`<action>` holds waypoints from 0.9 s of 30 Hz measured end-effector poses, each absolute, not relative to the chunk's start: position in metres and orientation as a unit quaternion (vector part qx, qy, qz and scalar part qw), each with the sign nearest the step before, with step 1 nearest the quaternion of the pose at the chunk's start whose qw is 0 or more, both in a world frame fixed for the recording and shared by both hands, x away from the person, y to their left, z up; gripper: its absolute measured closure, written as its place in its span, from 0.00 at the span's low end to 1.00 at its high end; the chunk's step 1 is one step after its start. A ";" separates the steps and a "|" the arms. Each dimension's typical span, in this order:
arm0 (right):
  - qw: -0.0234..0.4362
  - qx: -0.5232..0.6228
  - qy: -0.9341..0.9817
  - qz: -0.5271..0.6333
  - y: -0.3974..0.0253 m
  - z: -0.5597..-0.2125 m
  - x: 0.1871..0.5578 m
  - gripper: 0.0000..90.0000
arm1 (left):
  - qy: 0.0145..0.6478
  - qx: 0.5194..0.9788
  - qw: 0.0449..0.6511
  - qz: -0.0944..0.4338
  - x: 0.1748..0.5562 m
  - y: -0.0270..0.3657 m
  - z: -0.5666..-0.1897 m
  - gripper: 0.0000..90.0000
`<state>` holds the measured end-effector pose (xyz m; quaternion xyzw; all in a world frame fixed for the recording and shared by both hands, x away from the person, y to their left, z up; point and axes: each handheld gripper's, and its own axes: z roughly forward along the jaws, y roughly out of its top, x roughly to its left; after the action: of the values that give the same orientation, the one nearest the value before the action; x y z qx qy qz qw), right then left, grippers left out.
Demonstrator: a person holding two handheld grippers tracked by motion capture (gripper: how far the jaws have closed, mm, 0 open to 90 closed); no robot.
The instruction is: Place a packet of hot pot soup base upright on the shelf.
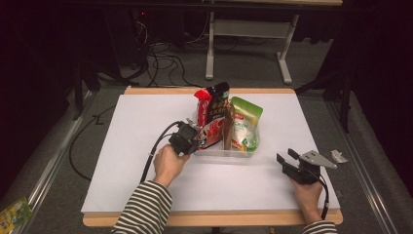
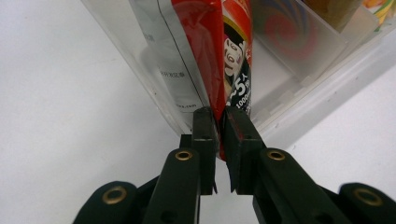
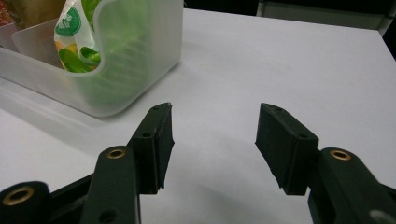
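At the clear bin (image 1: 221, 152), the left gripper (image 2: 219, 122) pinches a glossy red packet (image 2: 212, 56); the right gripper (image 3: 212, 140) gapes.

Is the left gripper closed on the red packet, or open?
Closed on it. The left gripper pinches the red packet edge between both jaws, at the clear bin.

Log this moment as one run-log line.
left gripper: shut on red snack packet | packet in clear plastic bin | right gripper: open, apart on white table
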<state>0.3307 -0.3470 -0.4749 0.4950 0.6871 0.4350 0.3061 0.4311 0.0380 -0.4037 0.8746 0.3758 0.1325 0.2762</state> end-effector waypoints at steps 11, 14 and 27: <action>0.307 0.493 0.689 0.433 -0.346 -0.475 0.331 0.52 | 0.387 0.871 0.275 0.121 0.435 0.040 -0.408 0.93; 0.306 0.494 0.689 0.434 -0.346 -0.475 0.331 0.52 | 0.381 0.870 0.280 0.140 0.431 0.039 -0.407 0.92; 0.312 0.498 0.679 0.439 -0.348 -0.475 0.329 0.52 | 0.395 0.828 0.360 0.169 0.436 0.045 -0.379 0.77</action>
<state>0.3294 -0.3482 -0.4747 0.4983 0.6794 0.4387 0.3124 0.4358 0.0455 -0.3789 0.8281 0.3951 0.1691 0.3599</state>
